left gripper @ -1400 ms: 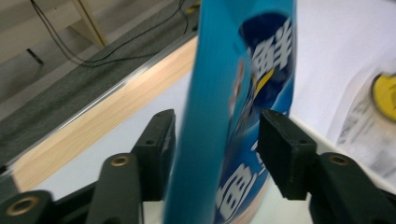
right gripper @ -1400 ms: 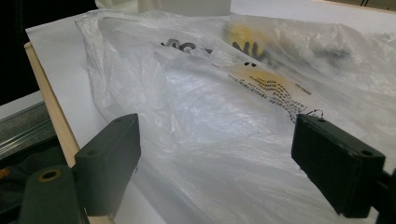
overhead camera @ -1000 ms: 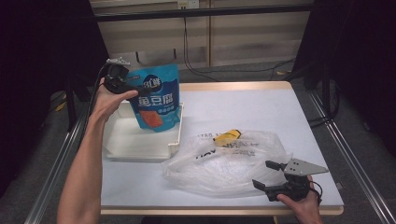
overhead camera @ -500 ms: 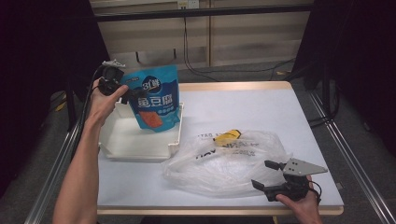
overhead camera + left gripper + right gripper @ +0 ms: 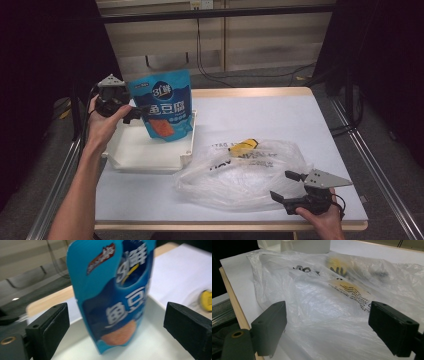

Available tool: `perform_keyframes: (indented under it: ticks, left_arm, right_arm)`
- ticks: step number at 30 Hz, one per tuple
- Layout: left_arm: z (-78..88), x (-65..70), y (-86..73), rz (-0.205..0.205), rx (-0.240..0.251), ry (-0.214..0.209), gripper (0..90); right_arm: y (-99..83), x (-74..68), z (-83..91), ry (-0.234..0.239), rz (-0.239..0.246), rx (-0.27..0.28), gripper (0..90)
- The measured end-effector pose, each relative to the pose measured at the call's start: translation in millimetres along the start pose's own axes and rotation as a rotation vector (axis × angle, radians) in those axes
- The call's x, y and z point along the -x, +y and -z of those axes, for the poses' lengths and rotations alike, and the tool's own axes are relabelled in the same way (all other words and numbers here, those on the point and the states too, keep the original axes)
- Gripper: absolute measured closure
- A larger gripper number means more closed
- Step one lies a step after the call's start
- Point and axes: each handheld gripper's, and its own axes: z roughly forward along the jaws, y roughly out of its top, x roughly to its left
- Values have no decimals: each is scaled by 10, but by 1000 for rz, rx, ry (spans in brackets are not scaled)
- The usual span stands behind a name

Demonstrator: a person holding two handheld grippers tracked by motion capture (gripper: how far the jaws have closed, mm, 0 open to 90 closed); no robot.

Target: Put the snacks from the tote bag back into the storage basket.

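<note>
- Pouch (image 5: pixel 165 107), blue, stands upright in the white tray (image 5: pixel 135 152) on the worktop (image 5: pixel 260 115).
- Left gripper (image 5: pixel 136 114) beside it; jaws have just been opening and stand wide, clear of the pouch.
- Right gripper (image 5: pixel 286 186) gapes wide at the clear plastic bag (image 5: pixel 240 172).

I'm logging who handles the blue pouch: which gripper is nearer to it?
Left. The left gripper is open right beside the blue pouch; the right gripper sits by the plastic bag.

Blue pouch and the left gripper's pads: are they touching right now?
Apart. The left gripper view shows the blue pouch standing in the white tray with clear gaps to both pads of the left gripper.
</note>
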Motion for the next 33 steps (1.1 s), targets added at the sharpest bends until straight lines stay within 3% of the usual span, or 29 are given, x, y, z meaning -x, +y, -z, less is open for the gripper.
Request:
perform_keyframes:
  ticks: [1, 4, 8, 9, 12, 14, 16, 18, 22, 26, 28, 31, 33]
  left_arm:
    - [31, 6, -26, -12, 13, 1, 62]
    - [106, 55, -86, -54, -14, 16, 66]
    - [200, 98, -220, -67, 27, -17, 50]
    - [201, 103, -267, -53, 35, -23, 49]
    - [193, 156, -380, -85, -9, 27, 48]
    - [208, 187, -445, -93, -8, -12, 44]
    - [224, 237, -513, -99, -3, -5, 39]
    - [241, 268, -573, -103, -7, -32, 39]
    - [290, 349, -698, -121, -7, -19, 39]
    - [374, 413, -833, -114, 15, -17, 45]
    - [432, 442, -920, -86, 36, -32, 45]
    - [496, 504, -1041, -90, 43, 3, 50]
    - [526, 532, -1108, -68, 54, -24, 50]
  right_arm:
    - [-1, 3, 2, -4, -4, -1, 152]
    - [-3, 14, 5, -8, -9, 1, 153]
    - [-6, 22, 14, -12, -12, 3, 152]
    - [-7, 25, 15, -13, -11, 3, 152]
    - [-5, 27, 16, -18, -8, 3, 152]
    - [-2, 25, 17, -18, -7, 7, 152]
    - [-2, 27, 17, -20, -8, 7, 152]
    - [-3, 26, 17, -20, -13, 5, 153]
    - [-3, 31, 25, -22, -10, 9, 153]
    - [-2, 34, 42, -28, -13, 15, 153]
    - [-3, 35, 49, -35, -12, 14, 152]
    - [-1, 37, 59, -38, -11, 21, 153]
    - [1, 40, 62, -47, -16, 21, 152]
